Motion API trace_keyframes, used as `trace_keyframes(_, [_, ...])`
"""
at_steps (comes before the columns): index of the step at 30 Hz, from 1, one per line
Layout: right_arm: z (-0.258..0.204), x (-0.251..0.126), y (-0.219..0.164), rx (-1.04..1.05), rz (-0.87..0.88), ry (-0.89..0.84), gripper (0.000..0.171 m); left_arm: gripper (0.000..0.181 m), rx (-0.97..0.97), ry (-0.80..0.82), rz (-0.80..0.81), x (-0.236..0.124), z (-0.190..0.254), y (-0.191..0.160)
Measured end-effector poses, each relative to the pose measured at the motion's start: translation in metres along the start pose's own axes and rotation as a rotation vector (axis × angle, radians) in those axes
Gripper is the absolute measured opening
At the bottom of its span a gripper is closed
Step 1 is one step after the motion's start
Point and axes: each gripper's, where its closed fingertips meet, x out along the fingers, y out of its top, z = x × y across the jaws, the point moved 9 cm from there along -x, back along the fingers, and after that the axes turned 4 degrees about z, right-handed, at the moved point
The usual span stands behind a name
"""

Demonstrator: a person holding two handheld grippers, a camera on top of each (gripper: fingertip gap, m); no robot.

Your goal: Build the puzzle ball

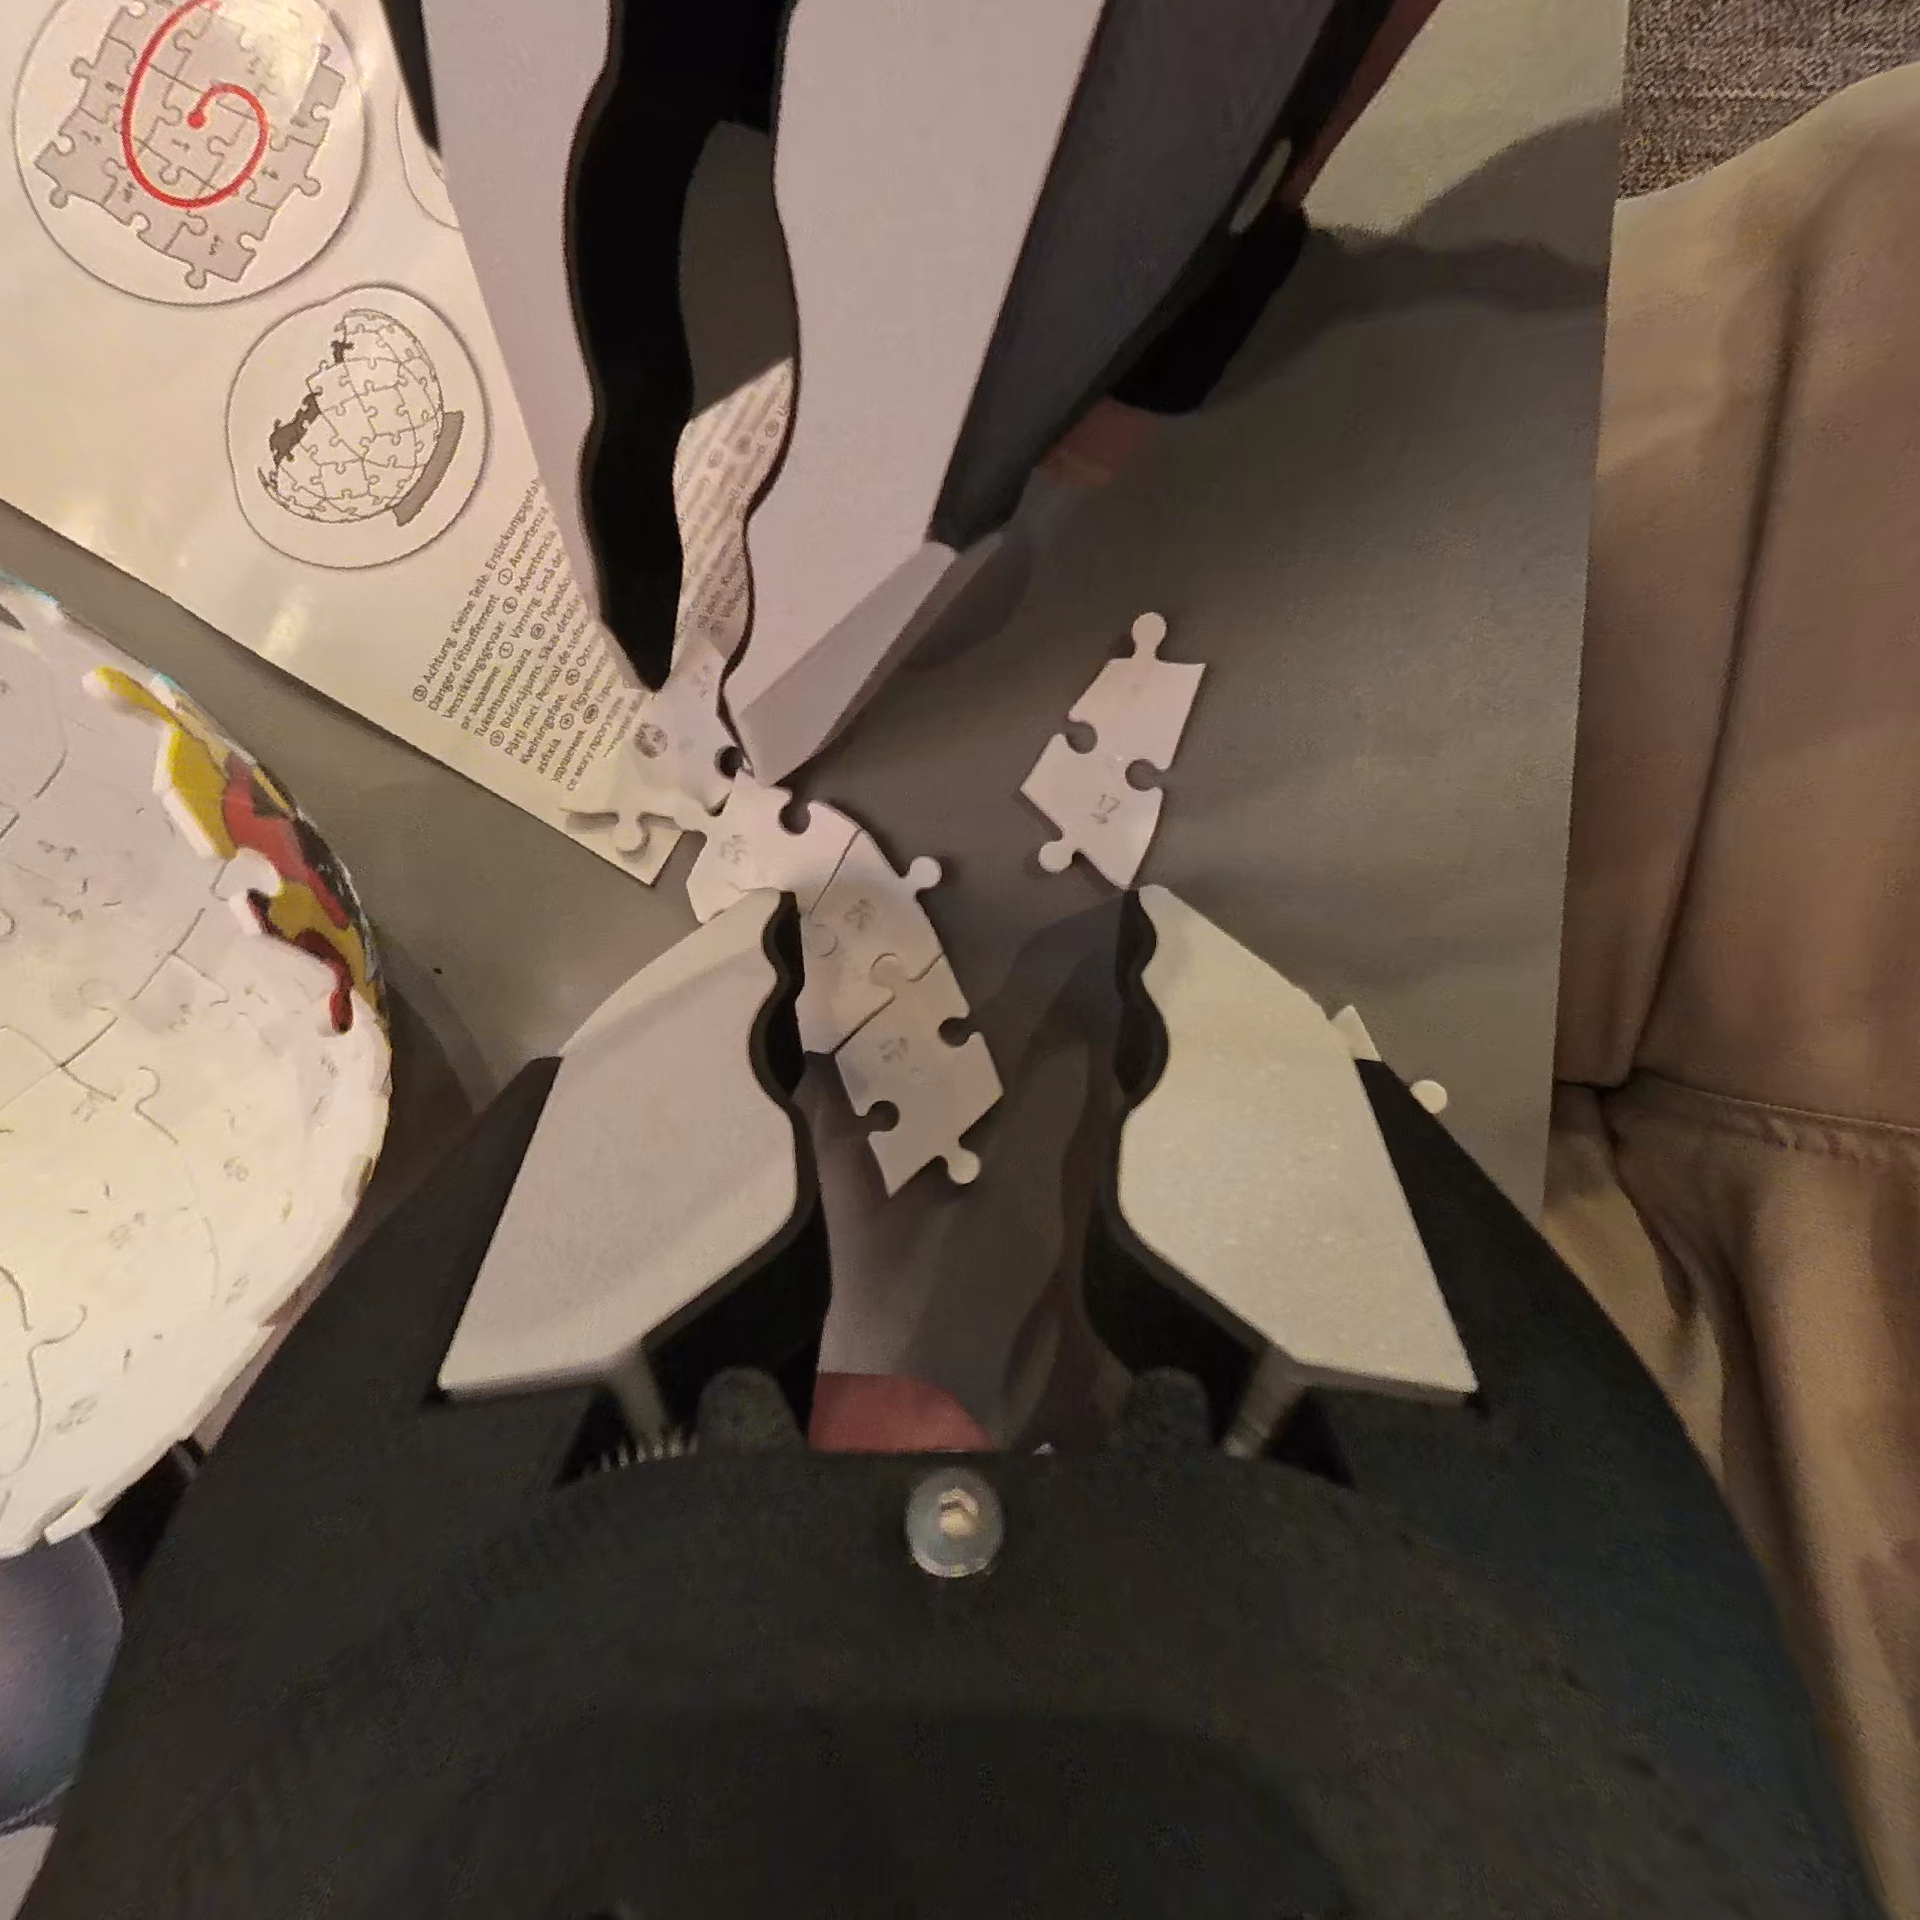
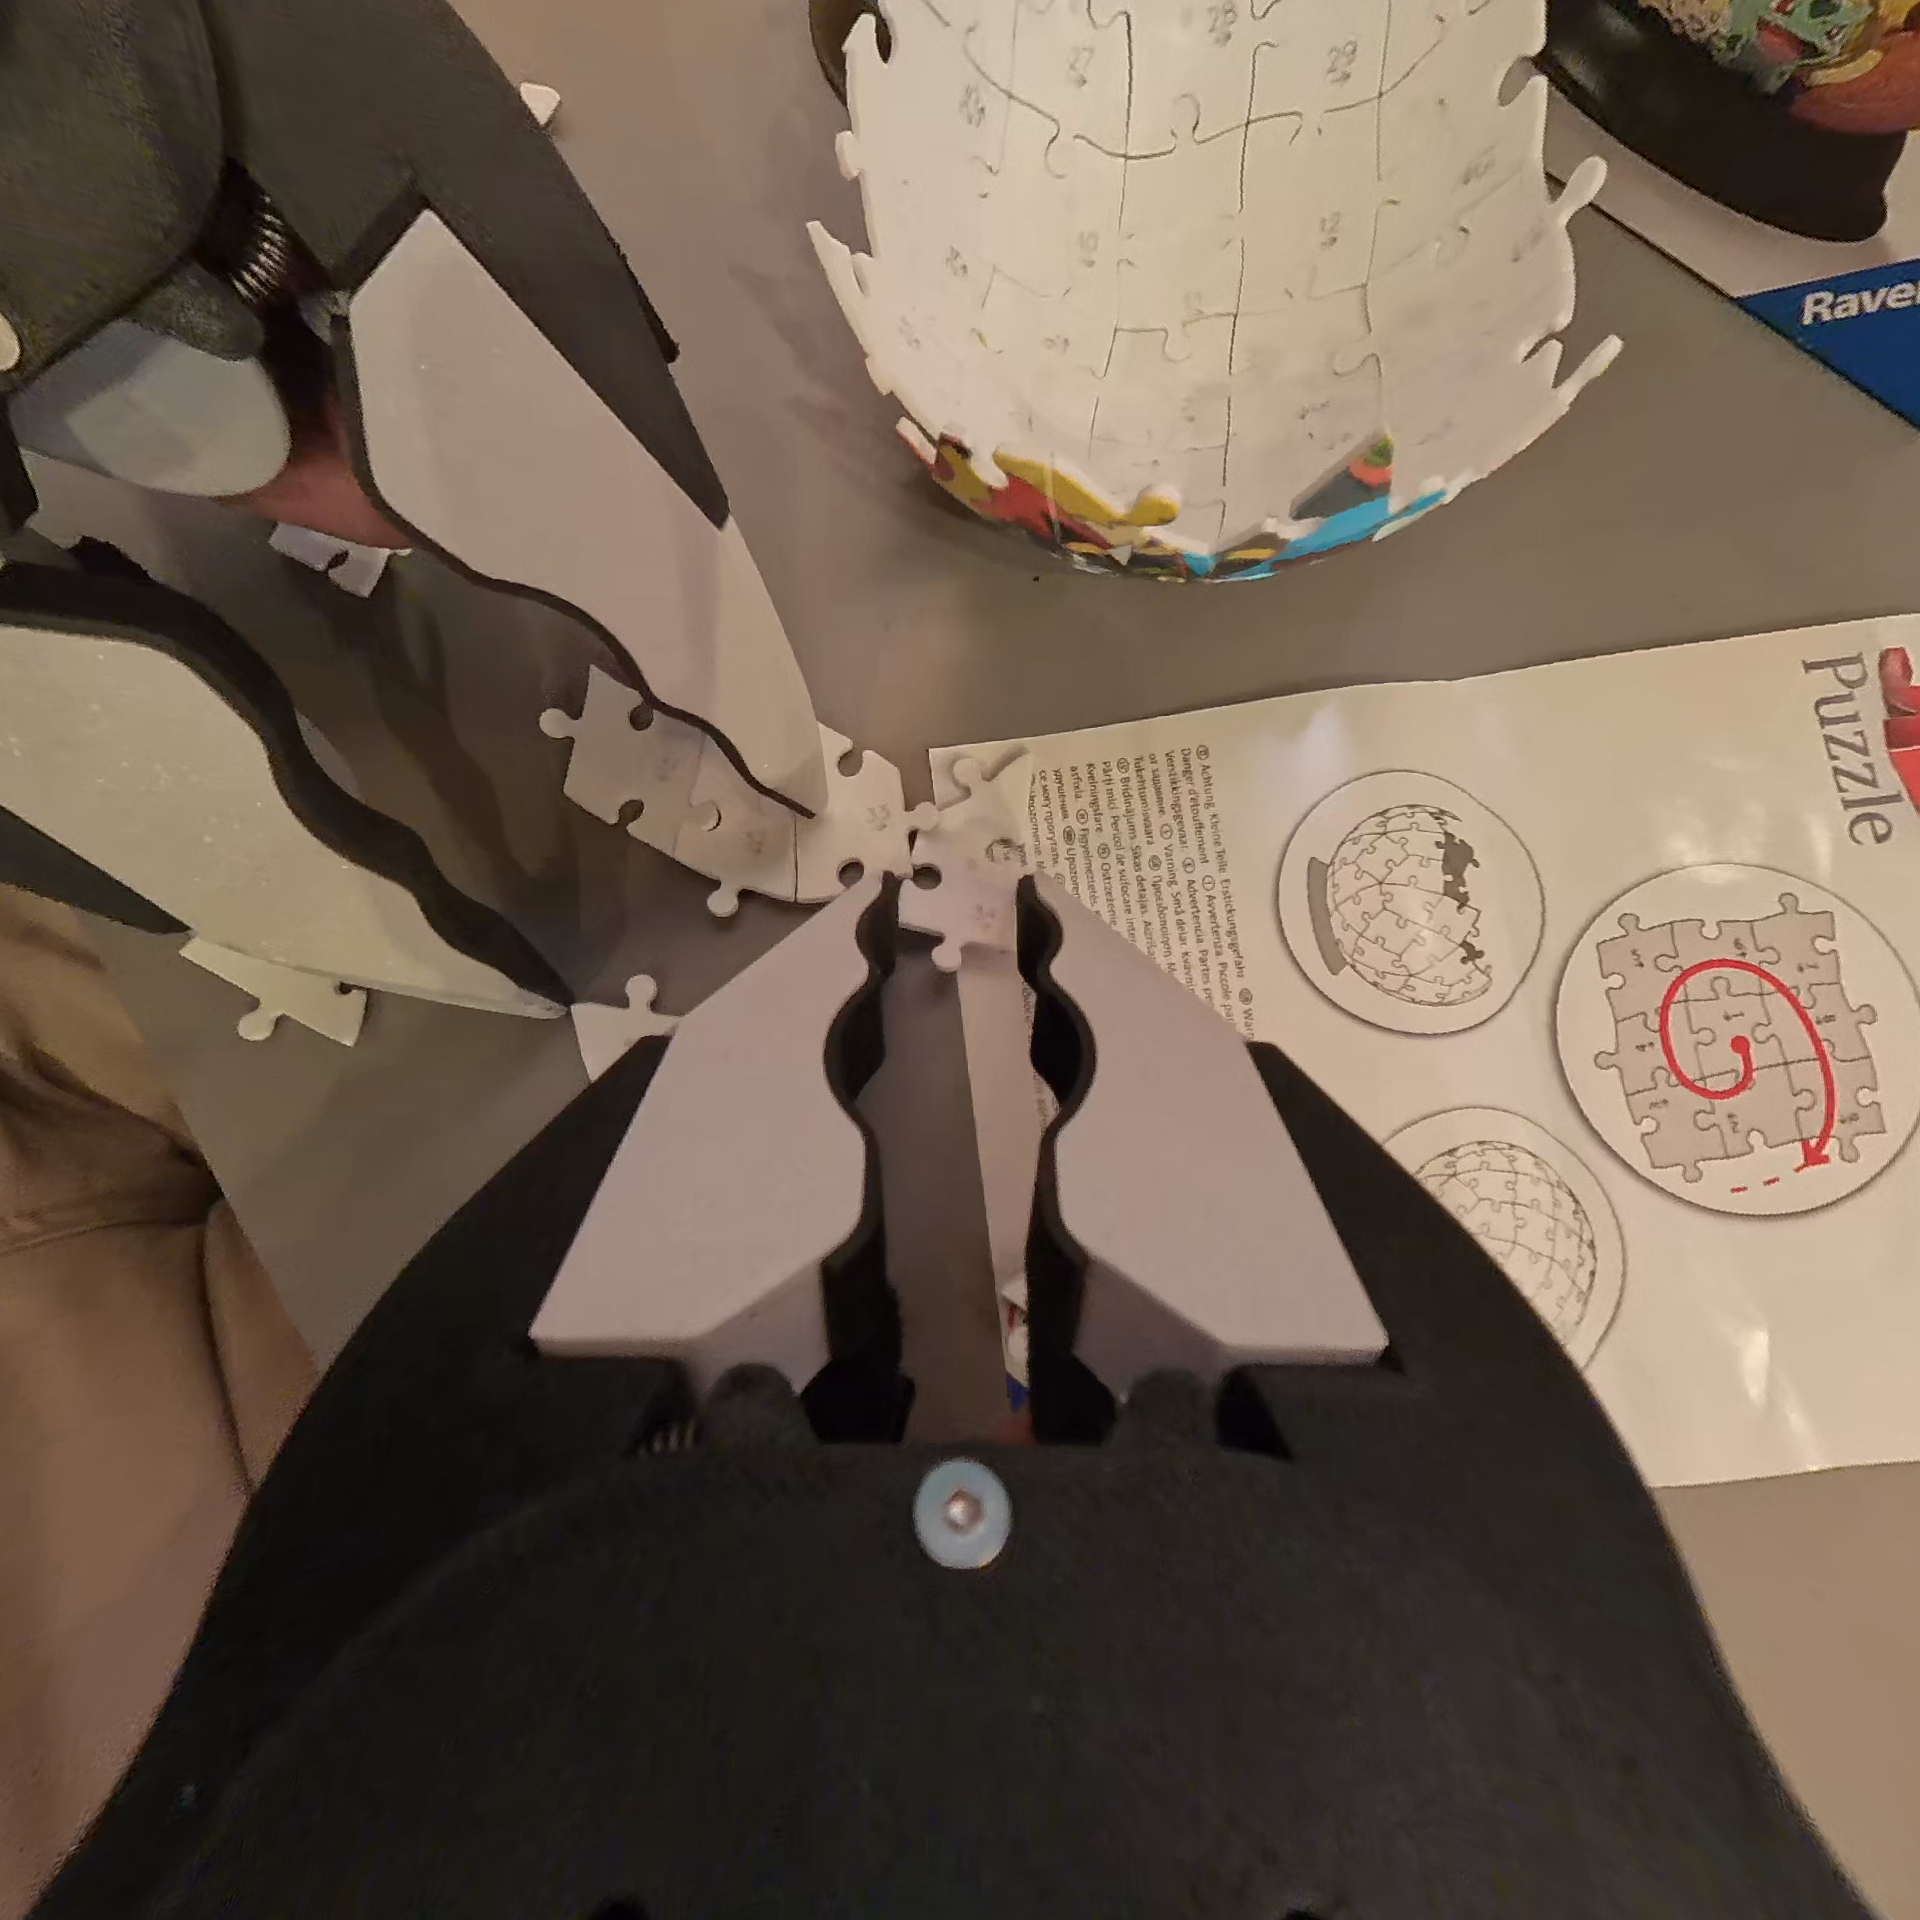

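My left claw (image 1: 951, 914) is nearest the lens, fingers spread wide, nothing pinched. Its left fingertip (image 1: 764, 925) rests against a joined strip of white puzzle pieces (image 1: 883, 987) lying face down on the grey tabletop (image 1: 1351, 727). The strip curves away from me toward the instruction sheet (image 1: 312, 416).

My right claw (image 2: 956, 894) comes in opposite, fingers drawn close and pinching a single white piece (image 2: 961, 909). That piece sits at the far end of the strip, touching its last piece; whether the tab is seated, I cannot tell. It overlaps the sheet's corner.

One loose piece (image 1: 1117, 769) lies apart, nearer the tabletop's right edge. A second loose piece (image 2: 296, 1003) lies near my left claw's other finger.

The puzzle ball (image 2: 1195, 291) stands partly built, white backs outward, coloured print showing at its lower rim. In the right wrist view it sits toward the far edge, beyond the sheet; in the left wrist view it is at the left edge.

A blue box (image 2: 1849, 322) lies at the far right corner. Tan fabric (image 1: 1745, 831) lies beyond the right edge.
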Motion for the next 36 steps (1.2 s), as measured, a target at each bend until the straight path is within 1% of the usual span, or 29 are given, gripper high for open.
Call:
trace_keyframes(7, [0.01,-0.004,0.004,-0.025,0.022,0.051,0.021,0.058,0.025,-0.02,0.004,-0.001,0.002,-0.002])
trace_keyframes(10, [0.006,-0.007,0.007,-0.044,0.058,0.106,0.021,0.058,0.048,-0.037,0.01,-0.001,0.004,-0.001])
trace_keyframes(12, [0.002,-0.004,0.006,-0.068,0.048,0.123,0.021,0.058,0.055,-0.044,0.011,-0.001,0.004,-0.001])
trace_keyframes(22, [-0.003,0.0,0.0,-0.153,-0.025,0.093,0.021,0.056,0.089,-0.049,0.009,-0.001,0.006,-0.002])
trace_keyframes(27, [-0.005,0.0,0.001,-0.162,-0.027,0.088,0.021,0.057,0.085,-0.048,0.007,-0.001,0.005,-0.001])
trace_keyframes(33, [-0.006,-0.005,0.003,-0.162,-0.002,0.093,0.028,0.057,0.082,-0.049,0.001,-0.002,0.005,-0.001])
trace_keyframes(34, [-0.006,-0.008,0.003,-0.166,0.001,0.094,0.028,0.057,0.082,-0.049,0.001,-0.002,0.005,-0.001])
trace_keyframes(36, [-0.006,-0.011,0.004,-0.161,0.022,0.101,0.018,0.057,0.08,-0.05,0.0,-0.002,0.005,-0.001])
